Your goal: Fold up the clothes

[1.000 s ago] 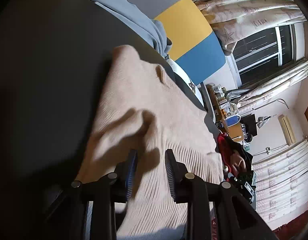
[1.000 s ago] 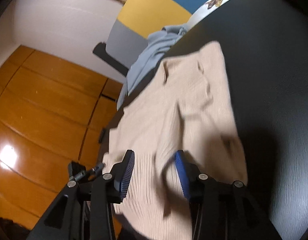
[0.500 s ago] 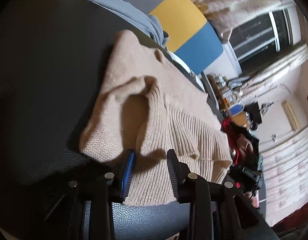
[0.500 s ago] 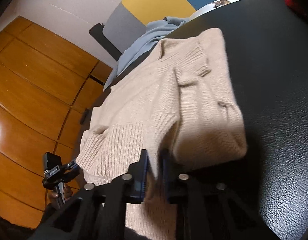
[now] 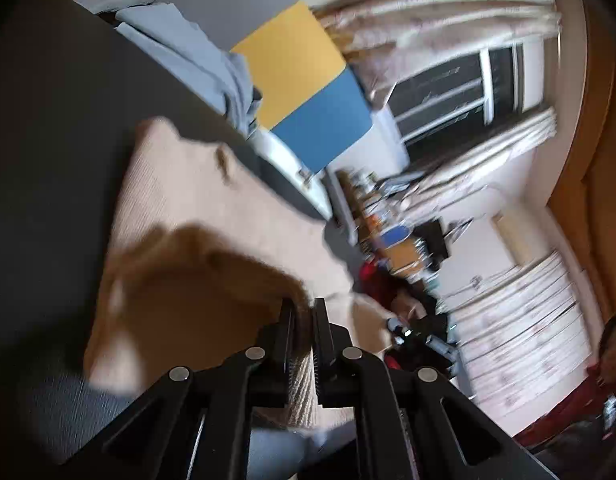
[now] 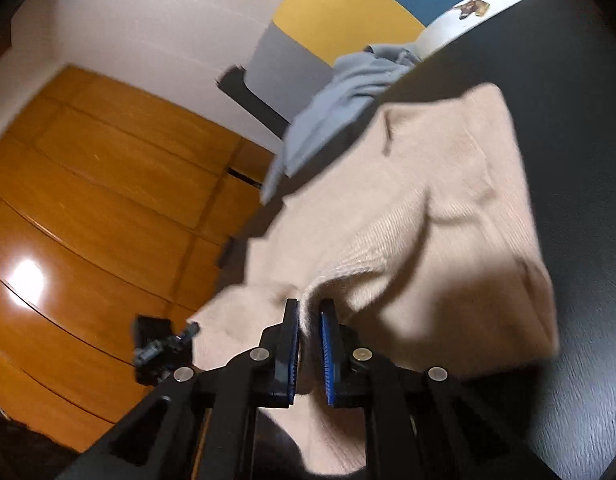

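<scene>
A beige knit sweater (image 5: 188, 208) lies on a dark leather surface (image 5: 48, 140); it also shows in the right wrist view (image 6: 447, 208). My left gripper (image 5: 304, 320) is shut on the sweater's ribbed hem and holds it lifted, so the cloth bulges up in front of the jaws. My right gripper (image 6: 309, 320) is shut on the hem at the other side, also raised off the dark surface (image 6: 579, 120). The far end of the sweater with the collar rests flat.
A light blue garment (image 5: 196, 60) (image 6: 347, 92) lies crumpled at the far edge against a grey, yellow and blue headboard (image 5: 300, 80). Wooden wardrobe doors (image 6: 88, 200) stand to the left. A cluttered desk (image 5: 387, 232) and window are to the right.
My left gripper closed on the hem, which it straddled open half a second ago. Both grippers have lifted the hem, and the sweater's near part has risen off the surface.
</scene>
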